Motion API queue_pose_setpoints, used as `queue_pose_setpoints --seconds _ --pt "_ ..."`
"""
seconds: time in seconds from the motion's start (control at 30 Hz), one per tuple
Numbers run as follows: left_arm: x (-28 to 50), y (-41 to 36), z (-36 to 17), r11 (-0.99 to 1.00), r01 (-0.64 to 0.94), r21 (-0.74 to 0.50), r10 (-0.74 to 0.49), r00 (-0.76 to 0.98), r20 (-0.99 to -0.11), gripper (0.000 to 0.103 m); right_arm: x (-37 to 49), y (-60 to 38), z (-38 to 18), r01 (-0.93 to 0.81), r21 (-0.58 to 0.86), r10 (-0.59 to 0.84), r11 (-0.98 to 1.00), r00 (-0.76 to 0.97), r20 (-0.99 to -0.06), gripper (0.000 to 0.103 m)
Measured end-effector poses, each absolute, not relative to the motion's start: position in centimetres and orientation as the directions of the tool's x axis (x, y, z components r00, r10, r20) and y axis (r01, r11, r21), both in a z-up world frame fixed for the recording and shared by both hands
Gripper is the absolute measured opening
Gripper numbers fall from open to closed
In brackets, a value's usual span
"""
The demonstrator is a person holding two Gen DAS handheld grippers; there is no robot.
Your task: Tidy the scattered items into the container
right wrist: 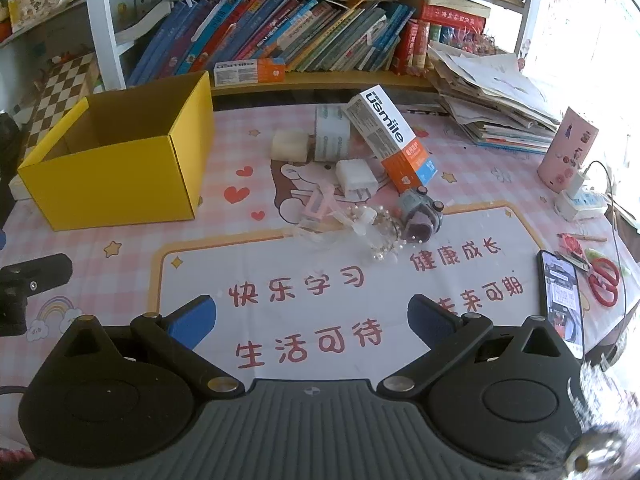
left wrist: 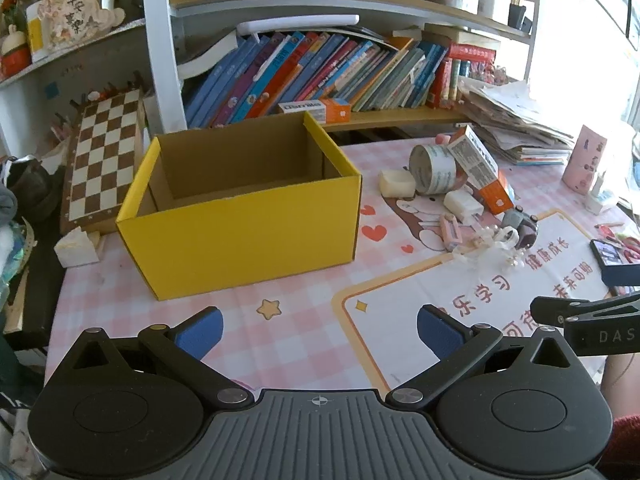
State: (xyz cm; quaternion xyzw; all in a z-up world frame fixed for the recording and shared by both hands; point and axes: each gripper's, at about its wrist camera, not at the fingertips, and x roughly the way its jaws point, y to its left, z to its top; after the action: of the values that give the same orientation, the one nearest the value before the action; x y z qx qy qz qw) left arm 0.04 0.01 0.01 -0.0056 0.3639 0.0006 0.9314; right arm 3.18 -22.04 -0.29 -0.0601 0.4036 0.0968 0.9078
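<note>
Left wrist view shows your left tongs (left wrist: 320, 330) spread wide and holding nothing, hovering over the pink checked worktop (left wrist: 304, 300) just in front of the yellow box (left wrist: 244, 236), which stands upright with its top open. Your right tongs (right wrist: 312, 318) are likewise released, poised above the printed mat. The scattered items sit in a loose heap to the right of the box: a toothpaste carton (right wrist: 390, 138) leaning on a roll of tape (right wrist: 331, 133), a cream block (right wrist: 290, 144), a white charger (right wrist: 356, 178), a pink clip (right wrist: 320, 204), a pearl hairpiece (right wrist: 376, 232) and a grey toy (right wrist: 420, 216) (all touching or nearly so). A phone (right wrist: 562, 302) lies near the right edge.
</note>
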Motion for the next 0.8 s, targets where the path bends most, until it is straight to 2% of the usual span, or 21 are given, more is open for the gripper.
queue_pose_setpoints --seconds 0.8 --pt "0.58 0.01 -0.08 1.0 -0.008 -0.028 -0.013 0.715 -0.699 0.103 3.35 -21.99 -0.42 -0.216 -0.033 0.121 0.976 0.658 -0.743 0.103"
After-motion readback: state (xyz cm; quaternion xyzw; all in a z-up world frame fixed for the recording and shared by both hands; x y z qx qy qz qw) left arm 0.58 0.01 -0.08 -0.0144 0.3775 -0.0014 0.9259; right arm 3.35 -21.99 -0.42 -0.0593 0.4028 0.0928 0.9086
